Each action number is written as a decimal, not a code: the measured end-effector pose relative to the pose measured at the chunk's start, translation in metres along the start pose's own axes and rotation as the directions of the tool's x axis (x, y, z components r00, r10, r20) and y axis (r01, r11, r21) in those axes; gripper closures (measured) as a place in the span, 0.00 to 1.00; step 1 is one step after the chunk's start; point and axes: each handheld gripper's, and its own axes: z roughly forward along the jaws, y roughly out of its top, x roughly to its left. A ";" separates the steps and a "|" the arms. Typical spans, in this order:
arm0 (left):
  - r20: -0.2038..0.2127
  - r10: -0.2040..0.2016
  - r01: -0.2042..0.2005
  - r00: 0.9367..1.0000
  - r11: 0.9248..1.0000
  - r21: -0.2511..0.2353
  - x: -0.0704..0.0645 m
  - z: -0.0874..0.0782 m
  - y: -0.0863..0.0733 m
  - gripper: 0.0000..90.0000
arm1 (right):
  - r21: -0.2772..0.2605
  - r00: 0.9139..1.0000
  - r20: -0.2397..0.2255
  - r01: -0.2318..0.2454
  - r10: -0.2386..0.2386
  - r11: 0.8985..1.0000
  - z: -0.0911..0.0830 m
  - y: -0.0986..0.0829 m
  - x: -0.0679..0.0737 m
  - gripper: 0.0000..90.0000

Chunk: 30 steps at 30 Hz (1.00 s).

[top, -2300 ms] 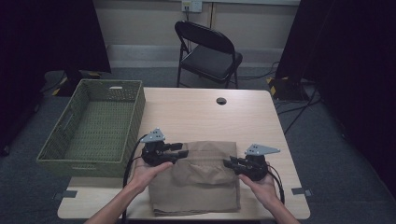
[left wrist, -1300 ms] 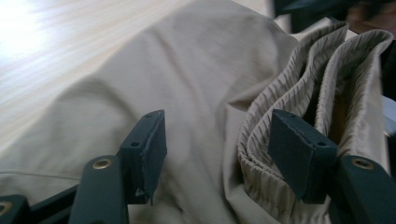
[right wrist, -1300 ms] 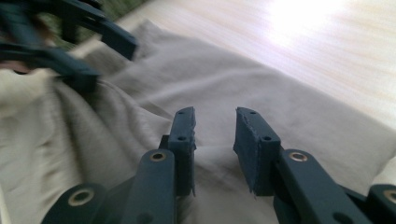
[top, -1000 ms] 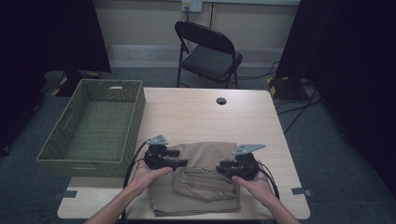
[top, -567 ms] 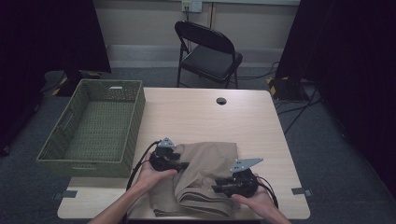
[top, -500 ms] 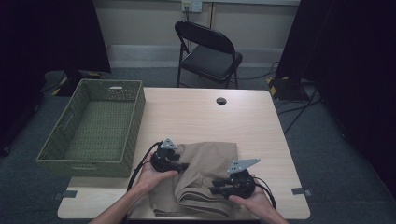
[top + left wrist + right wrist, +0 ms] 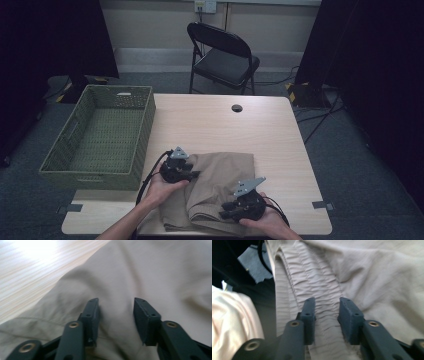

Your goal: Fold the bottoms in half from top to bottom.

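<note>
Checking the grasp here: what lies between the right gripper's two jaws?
In the right gripper view, the right gripper has the gathered elastic waistband of the tan garment running between its jaws.

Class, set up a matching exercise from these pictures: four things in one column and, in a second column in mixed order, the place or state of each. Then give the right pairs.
Things:
1. green woven basket
2. tan garment
3. black folding chair
4. right gripper

Places or states:
A. stands on the floor beyond the table's far edge
B. lies part-folded at the table's near edge
C. fingers on either side of a gathered waistband
D. sits at the table's left end

Pairs: 1-D, 2-B, 3-A, 4-C
</note>
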 end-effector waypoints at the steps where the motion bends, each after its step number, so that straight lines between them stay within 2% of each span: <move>1: 0.014 -0.003 0.003 1.000 1.000 -0.016 -0.001 -0.004 0.001 0.65 | -0.011 1.000 0.016 0.005 -0.005 1.000 0.000 0.002 0.001 0.64; 4: 0.001 -0.012 0.012 1.000 0.999 -0.036 -0.003 -0.009 0.001 0.62 | -0.085 1.000 -0.008 0.006 -0.007 0.996 -0.001 0.011 0.006 0.59; 6: -0.019 -0.030 0.030 0.999 1.000 -0.009 0.001 -0.004 -0.002 0.54 | -0.107 0.999 -0.038 0.010 -0.014 0.994 0.004 0.019 0.009 0.57; 8: -0.042 -0.022 0.023 0.999 0.999 0.030 0.005 0.004 -0.005 0.49 | -0.102 0.998 -0.051 0.030 -0.035 0.994 0.013 0.025 0.014 0.55; 10: -0.041 -0.022 0.024 0.999 0.999 0.036 0.007 0.010 -0.007 0.48 | -0.091 0.996 -0.071 0.055 -0.061 0.994 0.022 0.031 0.019 0.53; 13: -0.072 0.021 -0.018 0.997 0.999 0.049 0.005 0.013 -0.005 0.49 | -0.082 0.994 -0.067 0.076 -0.081 0.994 0.034 0.037 0.024 0.50; 14: -0.072 0.021 -0.018 0.997 0.999 0.049 0.005 0.013 -0.005 0.51 | -0.082 0.994 -0.067 0.076 -0.081 0.994 0.034 0.037 0.024 0.50; 15: -0.107 0.054 -0.048 0.993 0.997 0.061 0.004 0.014 -0.004 0.53 | -0.073 0.995 -0.056 0.084 -0.088 0.994 0.039 0.037 0.025 0.60; 16: -0.107 0.054 -0.048 0.993 0.997 0.061 0.004 0.014 -0.004 0.53 | -0.072 0.993 -0.063 0.097 -0.101 0.993 0.039 0.036 0.026 0.66; 17: -0.111 0.052 -0.046 0.992 0.997 0.060 0.003 0.015 -0.004 0.53 | -0.072 0.993 -0.063 0.097 -0.101 0.993 0.039 0.036 0.026 0.66; 18: -0.120 0.058 -0.051 0.991 0.997 0.061 0.002 0.015 -0.004 0.54 | -0.058 0.990 -0.069 0.115 -0.119 0.992 0.040 0.034 0.029 0.70; 21: -0.130 0.053 -0.046 0.990 0.997 0.062 0.002 0.016 -0.003 0.54 | -0.026 0.987 -0.077 0.140 -0.142 0.990 0.044 0.029 0.032 0.70; 23: -0.134 0.046 -0.038 0.990 0.997 0.060 0.002 0.016 -0.003 0.54 | -0.019 0.986 -0.081 0.143 -0.144 0.990 0.045 0.028 0.032 0.70; 25: -0.140 0.056 -0.047 0.989 0.997 0.063 0.003 0.016 -0.003 0.54 | -0.019 0.985 -0.085 0.150 -0.151 0.989 0.046 0.026 0.032 0.70; 28: -0.119 0.037 -0.031 0.992 0.998 0.052 0.006 0.015 -0.003 0.54 | -0.021 0.984 -0.083 0.158 -0.159 0.987 0.045 0.025 0.033 0.70; 30: -0.094 0.018 -0.014 0.995 0.999 0.039 0.009 0.014 -0.004 0.54 | -0.035 0.986 -0.101 0.126 -0.129 0.991 0.042 0.027 0.030 0.68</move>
